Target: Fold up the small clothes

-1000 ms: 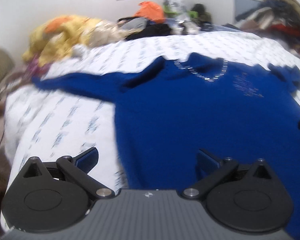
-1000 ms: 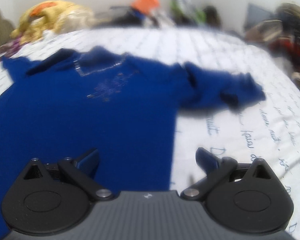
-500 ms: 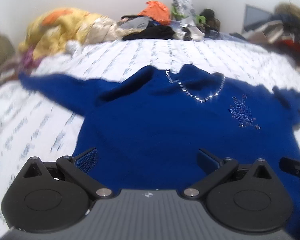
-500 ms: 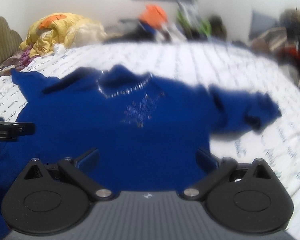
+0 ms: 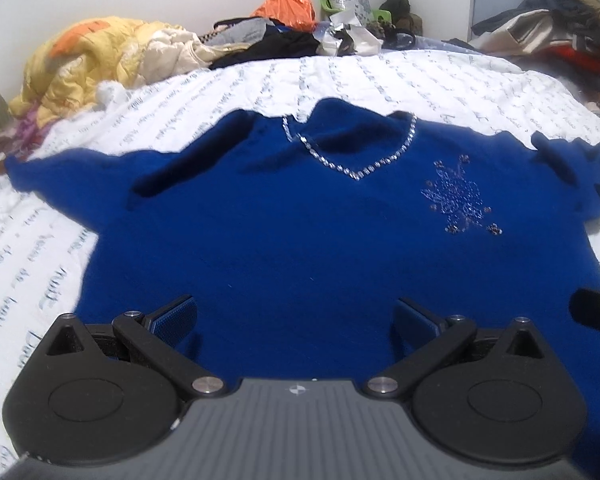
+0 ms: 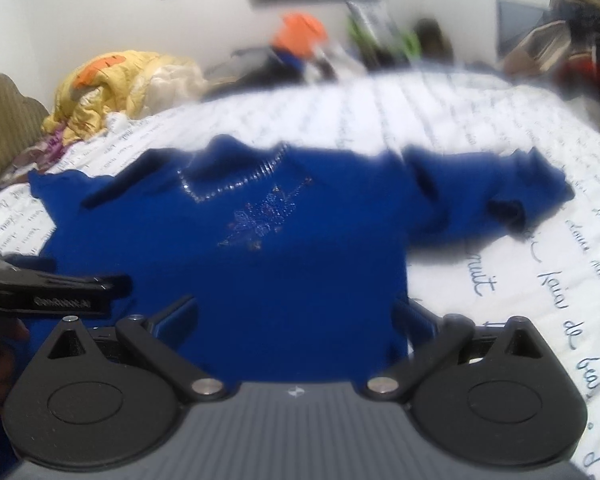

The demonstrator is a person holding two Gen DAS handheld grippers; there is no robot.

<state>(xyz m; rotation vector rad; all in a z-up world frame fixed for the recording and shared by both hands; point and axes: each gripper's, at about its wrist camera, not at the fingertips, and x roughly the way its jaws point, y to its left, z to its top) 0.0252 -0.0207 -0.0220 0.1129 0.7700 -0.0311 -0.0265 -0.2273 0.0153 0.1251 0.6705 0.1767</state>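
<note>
Two grippers are in our hands, and we find both with jaws spread wide and nothing between them. Our left gripper point(image 5: 296, 314) sits low over the hem area of the blue sweater point(image 5: 300, 232), with its blue-padded fingers point(image 5: 172, 318) apart above the fabric; we cannot tell whether they touch it. Our right gripper point(image 6: 296, 314) is likewise apart over the garment's lower right portion, its right finger close to the side edge where blue meets the sheet. The right wrist view is blurred, so finer contact cannot be judged there.

We note the blue sweater point(image 6: 260, 248) lying face up and spread flat on the white bedsheet point(image 5: 440, 88), which is printed with lines of script. The neckline points away from us and carries a V of sparkling trim point(image 5: 352, 160); a beaded motif point(image 5: 456, 200) sits on the chest to the right of it. One sleeve point(image 5: 68, 172) extends flat to the left. The other sleeve point(image 6: 488, 196) lies to the right, bunched and creased near its cuff.

Beyond the sheet's far edge we record a yellow quilt point(image 5: 92, 60), an orange bag point(image 5: 288, 2) and a heap of mixed clothing point(image 5: 548, 36) at far right. In the right wrist view, the left gripper point(image 6: 52, 292) appears at the left edge, beside the sweater.
</note>
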